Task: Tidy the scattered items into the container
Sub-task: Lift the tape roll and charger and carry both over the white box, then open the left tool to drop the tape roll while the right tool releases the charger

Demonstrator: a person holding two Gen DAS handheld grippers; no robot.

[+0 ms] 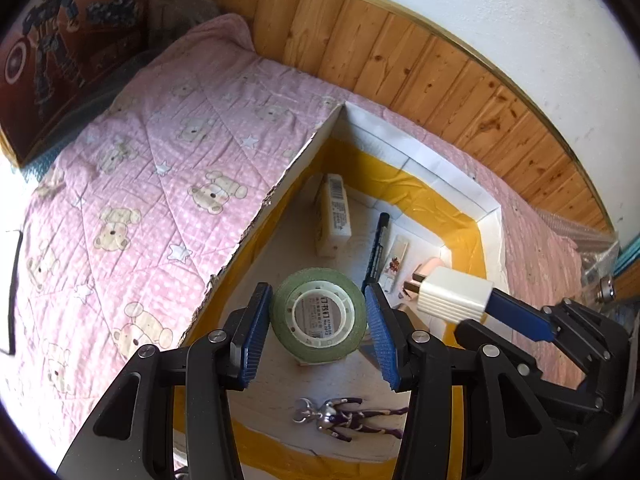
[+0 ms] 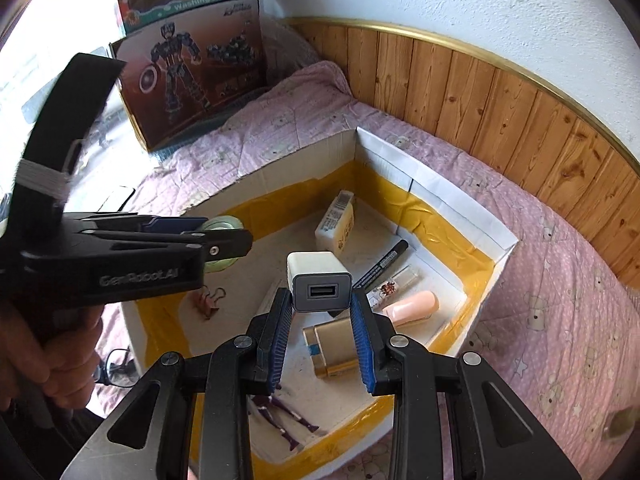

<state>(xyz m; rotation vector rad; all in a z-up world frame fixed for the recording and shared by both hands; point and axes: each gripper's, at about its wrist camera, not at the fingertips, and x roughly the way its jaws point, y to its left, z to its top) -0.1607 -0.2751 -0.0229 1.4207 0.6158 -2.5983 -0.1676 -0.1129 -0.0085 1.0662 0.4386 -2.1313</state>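
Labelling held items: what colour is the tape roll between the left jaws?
Green tape roll with a white core; left wrist view.

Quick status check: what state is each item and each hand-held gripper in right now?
Left hand-held gripper: shut on tape roll, above the box.
Right hand-held gripper: shut on white charger, above the box.
Box: open-topped, on the bed.
Marker: capped, lying in box.
Figurine: lying flat in box.

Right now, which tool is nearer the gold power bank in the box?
Right. The right tool, gripping the white charger, hangs directly above the gold power bank. The left tool, holding the tape roll, is off toward the box's opposite side.
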